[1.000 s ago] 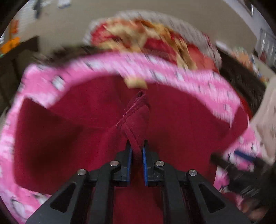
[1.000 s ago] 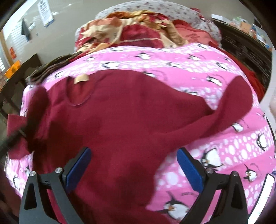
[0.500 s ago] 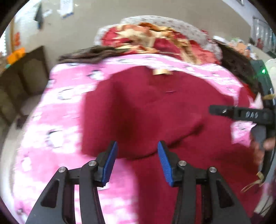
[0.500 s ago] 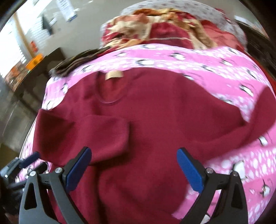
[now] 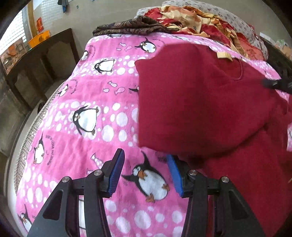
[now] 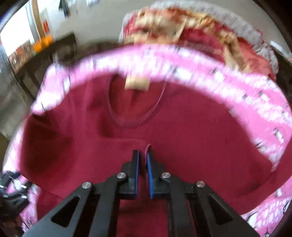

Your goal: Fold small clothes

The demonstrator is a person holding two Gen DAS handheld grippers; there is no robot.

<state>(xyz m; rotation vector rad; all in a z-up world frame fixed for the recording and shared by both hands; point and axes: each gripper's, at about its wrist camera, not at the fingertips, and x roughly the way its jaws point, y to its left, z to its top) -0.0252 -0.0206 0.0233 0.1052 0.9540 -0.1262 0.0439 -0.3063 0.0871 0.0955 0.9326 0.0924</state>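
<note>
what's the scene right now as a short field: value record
surface: pink penguin blanket
garment: dark red sweater, spread flat, one sleeve folded over the body
label: tan tag at the neckline
left hand-held gripper: open, empty, over the blanket beside the sweater's edge
right hand-held gripper: shut on a pinch of sweater fabric
background: heaped patterned bedding

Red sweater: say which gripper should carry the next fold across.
Right. The right gripper is already shut on a pinch of the red sweater, while the left gripper hangs open over the pink penguin blanket, gripping nothing.
</note>
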